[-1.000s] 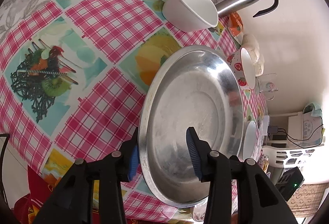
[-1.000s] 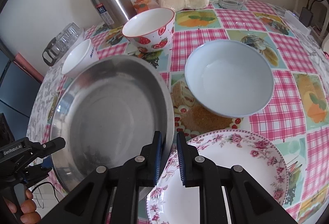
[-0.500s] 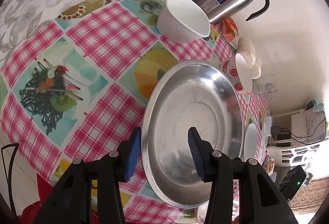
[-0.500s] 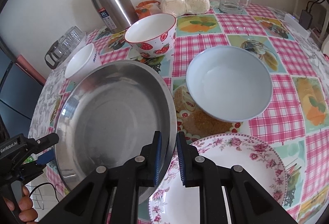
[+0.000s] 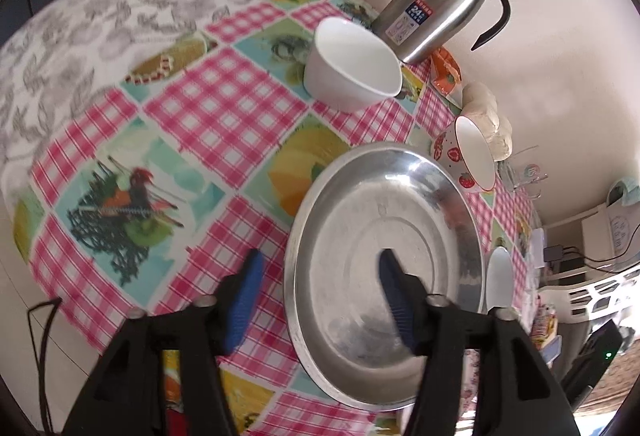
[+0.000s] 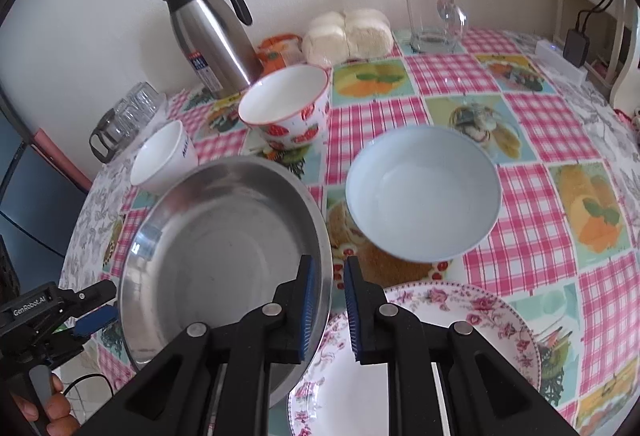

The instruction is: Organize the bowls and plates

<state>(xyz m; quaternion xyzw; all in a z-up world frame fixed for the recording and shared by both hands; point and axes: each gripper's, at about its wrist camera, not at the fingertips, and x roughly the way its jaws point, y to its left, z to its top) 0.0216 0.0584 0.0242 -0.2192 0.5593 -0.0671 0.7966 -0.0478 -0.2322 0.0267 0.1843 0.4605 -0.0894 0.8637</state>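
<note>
We see the steel plate [image 6: 224, 256] in the lower left of the right wrist view, its near right rim passing between the two blue pads of the right tool [image 6: 327, 310]. Those pads stand only narrowly apart around the rim; we cannot tell whether they press it. In the left wrist view the steel plate [image 5: 384, 268] fills the lower centre, and the left tool [image 5: 318, 296] is wide open astride its left rim: one pad over the checked cloth of the desk [image 5: 224, 108], the other over the plate's inside, touching neither clearly. Just right of the right tool lies a floral plate [image 6: 436, 352], with a pale blue bowl [image 6: 424, 192] above it.
</note>
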